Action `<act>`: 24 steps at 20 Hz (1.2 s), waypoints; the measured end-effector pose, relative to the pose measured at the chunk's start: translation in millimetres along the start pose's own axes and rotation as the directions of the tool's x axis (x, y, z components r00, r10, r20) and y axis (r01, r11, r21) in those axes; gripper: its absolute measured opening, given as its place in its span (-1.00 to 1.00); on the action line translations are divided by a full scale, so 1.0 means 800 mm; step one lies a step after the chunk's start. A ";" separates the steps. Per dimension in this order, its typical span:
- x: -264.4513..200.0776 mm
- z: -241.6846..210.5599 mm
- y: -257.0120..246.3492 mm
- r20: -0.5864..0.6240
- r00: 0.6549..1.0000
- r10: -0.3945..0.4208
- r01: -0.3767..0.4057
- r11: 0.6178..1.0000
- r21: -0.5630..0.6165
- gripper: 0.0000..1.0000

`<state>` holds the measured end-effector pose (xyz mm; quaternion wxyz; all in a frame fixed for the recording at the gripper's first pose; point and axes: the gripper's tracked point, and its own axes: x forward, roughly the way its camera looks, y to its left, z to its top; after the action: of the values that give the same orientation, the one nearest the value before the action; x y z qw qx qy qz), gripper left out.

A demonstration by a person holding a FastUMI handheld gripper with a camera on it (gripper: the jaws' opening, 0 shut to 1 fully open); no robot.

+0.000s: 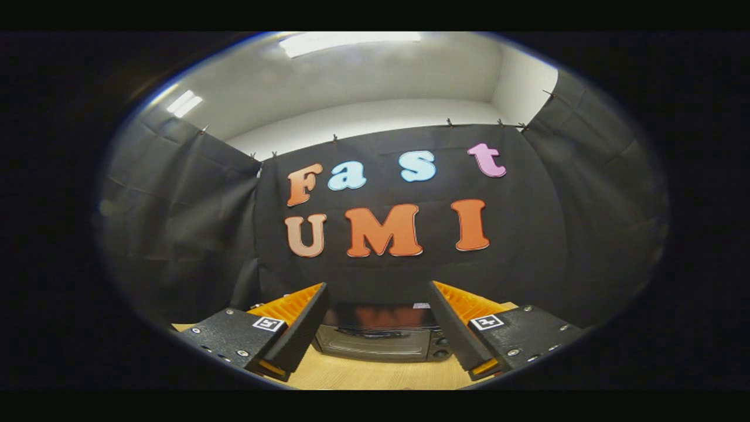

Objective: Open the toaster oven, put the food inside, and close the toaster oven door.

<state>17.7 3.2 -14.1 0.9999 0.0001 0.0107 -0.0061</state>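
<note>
A dark toaster oven [379, 337] stands on the wooden table [375, 375] against the black cloth wall, beyond my fingers. Its glass door [375, 346] faces me and looks closed, with a handle along its top edge and knobs [440, 347] at its right side. My gripper [378, 293] is open, held well back from the oven and a little above it. The two fingers [299, 328] stand wide apart with nothing between them, and the oven shows in the gap.
Black cloth walls close the booth behind and to both sides of the oven. Bare wooden tabletop lies between the fingers and the oven front.
</note>
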 end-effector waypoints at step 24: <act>0.167 -0.255 0.027 -0.394 0.915 -0.085 0.056 0.995 -0.084 0.97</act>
<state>147.4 23.2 -220.6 0.9755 -0.0345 0.2134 -0.0417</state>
